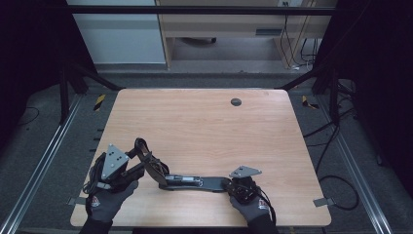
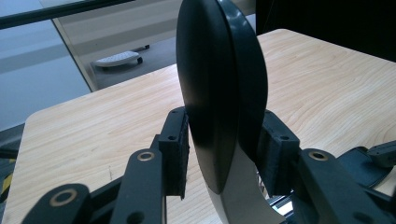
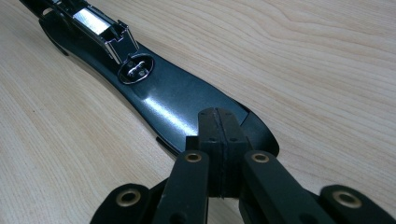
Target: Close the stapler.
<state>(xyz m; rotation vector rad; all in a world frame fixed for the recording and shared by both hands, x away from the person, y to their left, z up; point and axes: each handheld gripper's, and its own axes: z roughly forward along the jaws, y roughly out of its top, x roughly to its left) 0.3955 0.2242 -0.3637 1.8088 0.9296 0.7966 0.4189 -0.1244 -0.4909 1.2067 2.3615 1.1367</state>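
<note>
1. Object: a long black stapler lies opened out on the wooden bench, between the two tongs. Its flat base rests on the bench surface; its domed black top arm is swung up at the end nearest the left tongs.
2. Long axis: in the high view the base runs from the right tongs straight across towards the left tongs, roughly parallel to the near edge of the bench. The raised arm slants up and away from the base, out past the left tongs.
3. Writing: no brand, label or lettering can be read on the stapler or on the bench. The gloves on both hands carry a small red-and-white mark, too small to read.
4. Left tongs: pinching the raised top arm, one pad on each of its sides; in the left gripper view the arm stands upright between the jaws, narrow edge towards the camera.
5. Right tongs: pressed together, pads meeting face to face, over the rounded end of the base nearest them; whether they press on it cannot be told.
6. Detail: in the right gripper view a shiny metal staple channel lies along the base beyond the tongs, and an oval metal anvil plate sits between that channel and the jaws.
</note>
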